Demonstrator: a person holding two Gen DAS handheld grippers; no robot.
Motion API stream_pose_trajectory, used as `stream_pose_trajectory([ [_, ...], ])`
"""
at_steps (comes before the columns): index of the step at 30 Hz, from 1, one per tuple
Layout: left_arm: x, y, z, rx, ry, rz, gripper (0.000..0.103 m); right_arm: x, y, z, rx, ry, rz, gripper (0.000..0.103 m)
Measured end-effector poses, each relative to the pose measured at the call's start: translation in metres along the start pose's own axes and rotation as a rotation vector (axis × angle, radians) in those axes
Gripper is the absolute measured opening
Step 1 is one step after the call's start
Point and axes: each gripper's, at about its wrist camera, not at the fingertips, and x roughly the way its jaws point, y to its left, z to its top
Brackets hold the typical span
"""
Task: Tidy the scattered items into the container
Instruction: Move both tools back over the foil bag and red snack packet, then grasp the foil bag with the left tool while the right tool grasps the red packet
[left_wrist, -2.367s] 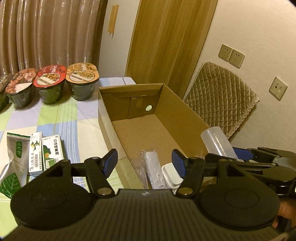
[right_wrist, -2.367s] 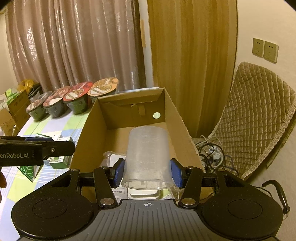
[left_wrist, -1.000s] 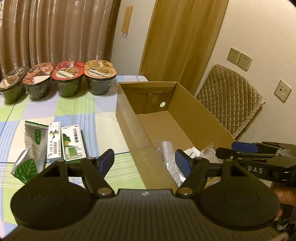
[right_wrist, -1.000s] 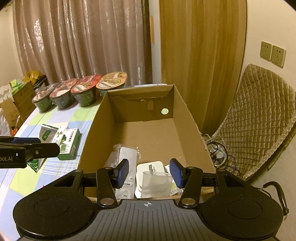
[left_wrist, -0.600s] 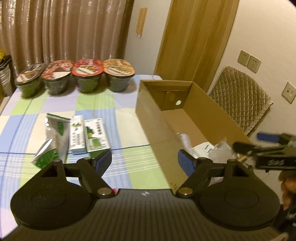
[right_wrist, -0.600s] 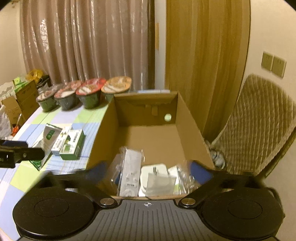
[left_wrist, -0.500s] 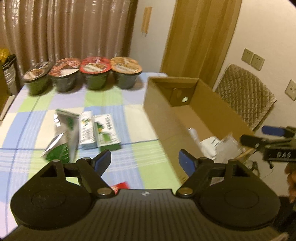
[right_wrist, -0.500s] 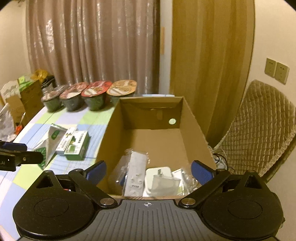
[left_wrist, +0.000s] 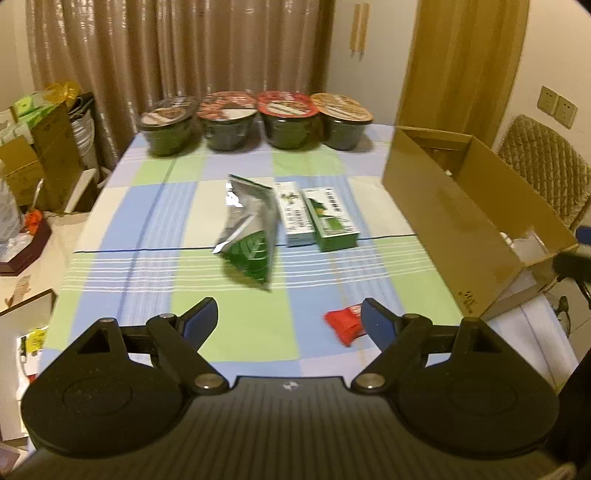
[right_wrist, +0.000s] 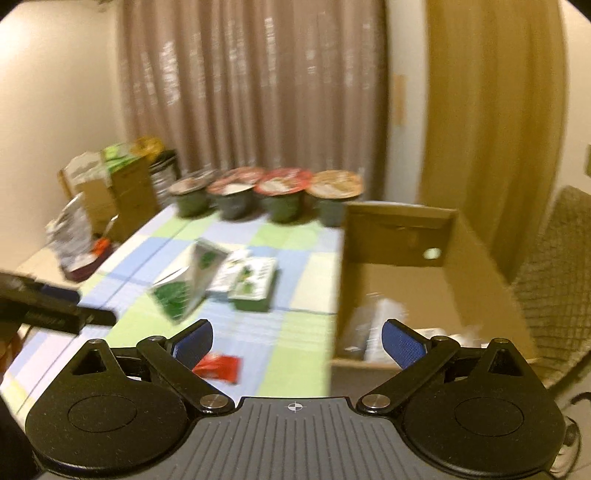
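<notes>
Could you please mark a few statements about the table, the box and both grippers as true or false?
1. Both the left gripper and the right gripper have open, empty jaws. True.
2. The red packet lies inside the cardboard box. False: it lies on the tablecloth, outside the box.
3. Four lidded bowls stand in a row at the far edge. True.
4. The green leaf pouch sits right of the green carton. False: it lies to its left.
</notes>
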Motion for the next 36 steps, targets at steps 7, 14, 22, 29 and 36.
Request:
stream_pose_trajectory([
  [7, -0.005, 0.03, -0.005, -0.018, -0.005, 0.031, 0.084, 0.023, 0.041, -0.007, -0.06, 0.052, 0.06, 0.103],
  [14, 0.012, 0.05, -0.006, -0.02, 0.012, 0.039, 0.084, 0.058, 0.057, -0.018, -0.062, 0.139, 0.068, 0.103],
  [22, 0.054, 0.058, -0.002, 0.007, 0.041, 0.02, 0.084, 0.113, 0.06, -0.037, -0.022, 0.24, 0.063, 0.103],
  [29, 0.097, 0.061, 0.001, -0.016, 0.046, 0.01, 0.084, 0.157, 0.056, -0.049, 0.024, 0.29, 0.062, 0.103],
  [36, 0.125, 0.06, 0.008, -0.049, 0.046, -0.028, 0.084, 0.187, 0.052, -0.056, 0.051, 0.292, 0.059, 0.102],
])
